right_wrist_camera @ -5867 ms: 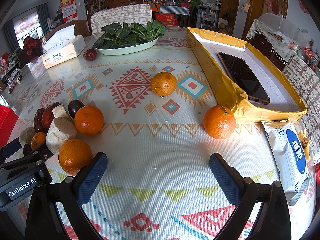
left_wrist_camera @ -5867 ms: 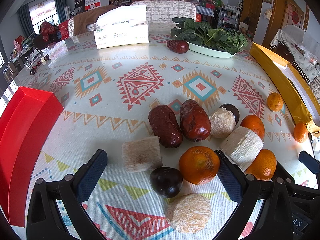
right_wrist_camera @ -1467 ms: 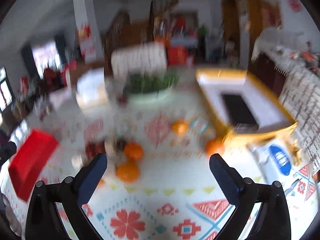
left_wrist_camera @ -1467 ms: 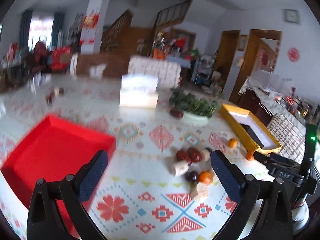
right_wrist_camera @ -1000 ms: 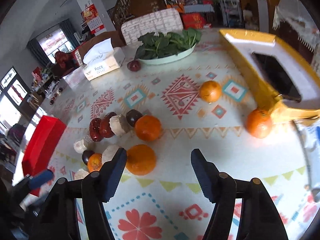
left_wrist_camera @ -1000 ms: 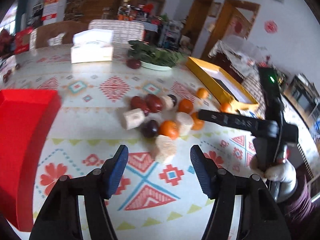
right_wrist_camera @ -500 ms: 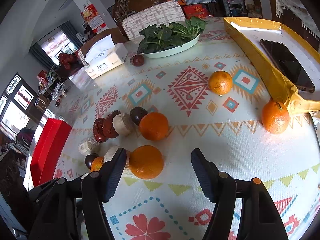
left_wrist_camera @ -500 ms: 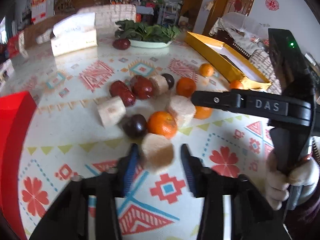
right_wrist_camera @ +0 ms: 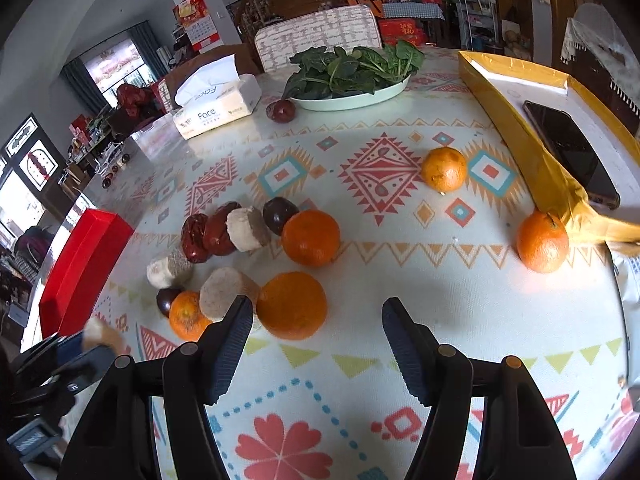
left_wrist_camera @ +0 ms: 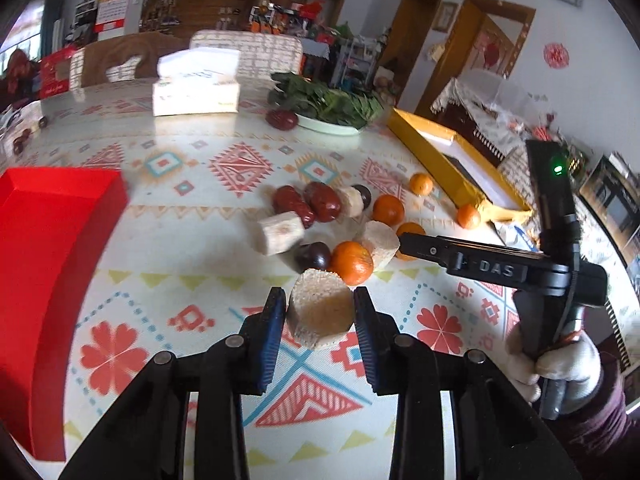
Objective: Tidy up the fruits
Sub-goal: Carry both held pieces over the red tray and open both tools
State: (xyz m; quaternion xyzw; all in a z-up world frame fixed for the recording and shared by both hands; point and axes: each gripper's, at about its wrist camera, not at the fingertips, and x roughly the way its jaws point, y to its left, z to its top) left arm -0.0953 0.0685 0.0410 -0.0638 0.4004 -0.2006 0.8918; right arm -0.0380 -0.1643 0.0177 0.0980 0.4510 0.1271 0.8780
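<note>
Left wrist view shows my left gripper [left_wrist_camera: 320, 312] clamped on one pale cut chunk [left_wrist_camera: 320, 312], just off the surface [left_wrist_camera: 192, 280]; red tray [left_wrist_camera: 44, 240] empty, fruit pile [right_wrist_camera: 256, 264] unsorted; right gripper [right_wrist_camera: 316, 320] half-open, empty; barely begun, I reckon.

We see bare patterned surface [left_wrist_camera: 188, 184] between the fruit cluster [left_wrist_camera: 332, 224] and the red tray [left_wrist_camera: 48, 240], wide enough for a tool to pass. Beside the right tool [right_wrist_camera: 316, 320], an orange [right_wrist_camera: 291, 305] crowds its left finger, while the surface toward the lone orange [right_wrist_camera: 542, 240] by the yellow box [right_wrist_camera: 532, 160] lies open.
</note>
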